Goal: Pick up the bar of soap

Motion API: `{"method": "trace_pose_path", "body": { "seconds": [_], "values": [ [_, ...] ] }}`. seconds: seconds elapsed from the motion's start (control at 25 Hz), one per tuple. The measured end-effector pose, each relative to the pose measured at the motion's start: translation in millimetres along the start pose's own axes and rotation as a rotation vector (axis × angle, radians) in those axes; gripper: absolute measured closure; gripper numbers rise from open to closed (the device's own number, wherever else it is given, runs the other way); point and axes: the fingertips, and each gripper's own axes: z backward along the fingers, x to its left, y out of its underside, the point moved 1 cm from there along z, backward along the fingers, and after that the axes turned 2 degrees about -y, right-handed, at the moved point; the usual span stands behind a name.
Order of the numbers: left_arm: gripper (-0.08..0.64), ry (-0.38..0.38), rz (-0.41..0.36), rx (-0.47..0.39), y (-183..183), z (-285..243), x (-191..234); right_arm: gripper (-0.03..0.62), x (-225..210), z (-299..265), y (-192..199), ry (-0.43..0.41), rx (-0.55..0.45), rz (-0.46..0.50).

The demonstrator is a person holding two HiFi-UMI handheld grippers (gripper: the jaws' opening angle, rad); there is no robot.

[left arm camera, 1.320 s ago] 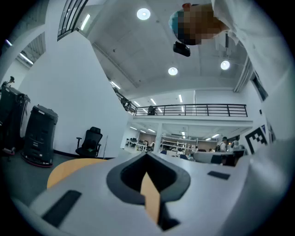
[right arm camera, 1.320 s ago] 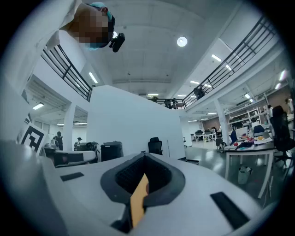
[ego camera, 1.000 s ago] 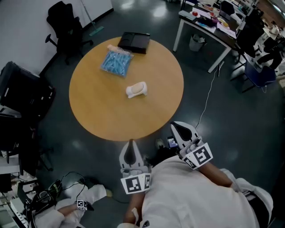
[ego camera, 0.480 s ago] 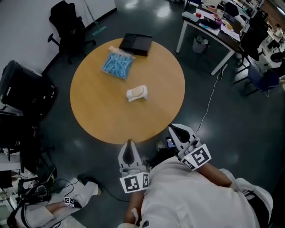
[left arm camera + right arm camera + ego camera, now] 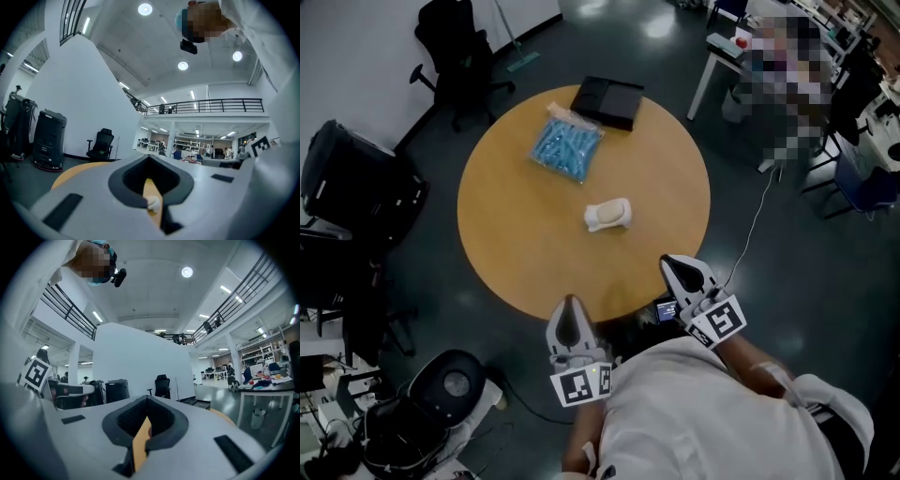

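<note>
The bar of soap [image 5: 608,215], white and cream, lies near the middle of the round wooden table [image 5: 516,244]. Through the slit of the left gripper's jaws, the left gripper view shows the soap [image 5: 152,203] small and far off. My left gripper [image 5: 571,307] is at the table's near edge, jaws together and empty. My right gripper [image 5: 680,269] hangs over the near right rim, shut with nothing in it. Both grippers [image 5: 149,158] [image 5: 146,400] point across the table and stand well short of the soap.
A blue packet [image 5: 566,145] and a flat black box [image 5: 607,101] lie on the far side of the table. Black office chairs [image 5: 459,42] and cases [image 5: 356,192] stand to the left. A white desk [image 5: 741,56] stands at the upper right, with a cable [image 5: 750,225] on the floor.
The head view has shifted, so the table sits lower and further right. Both grippers are now at the table's near rim. The person at the lower left is no longer in view.
</note>
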Motion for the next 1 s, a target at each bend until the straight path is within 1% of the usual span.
{"method": "trace_pose_path", "body": {
  "seconds": [0.12, 0.24, 0.36, 0.44, 0.56, 0.64, 0.72, 0.76, 0.84, 1.0],
  "values": [
    [0.554, 0.038, -0.008, -0.004, -4, -32, 22, 0.578, -3, -33, 6, 0.016, 0.019, 0.012],
    [0.553, 0.101, 0.008, 0.013, -8, -57, 41, 0.578, -1, -59, 9, 0.055, 0.036, 0.007],
    [0.554, 0.134, 0.020, 0.030, -10, -83, 58, 0.578, -2, -86, 14, 0.073, 0.065, 0.019],
    [0.554, 0.147, 0.038, 0.039, -12, -94, 64, 0.578, -1, -99, 22, 0.055, 0.120, 0.054],
    [0.554, 0.156, 0.052, 0.044, -10, -110, 67, 0.578, -4, -120, 42, -0.010, 0.213, 0.119],
    [0.554, 0.155, 0.062, 0.055, -7, -118, 69, 0.578, -8, -131, 56, -0.053, 0.267, 0.139],
    [0.554, 0.152, 0.076, 0.063, -4, -122, 71, 0.578, -13, -141, 75, -0.103, 0.356, 0.169],
    [0.554, 0.149, 0.080, 0.068, -3, -126, 73, 0.578, -16, -148, 86, -0.136, 0.410, 0.203],
    [0.554, 0.141, 0.087, 0.081, 2, -135, 79, 0.578, -24, -163, 113, -0.201, 0.541, 0.298],
    [0.554, 0.110, 0.110, 0.112, 14, -147, 94, 0.577, -40, -182, 172, -0.349, 0.865, 0.509]
  ]
}}
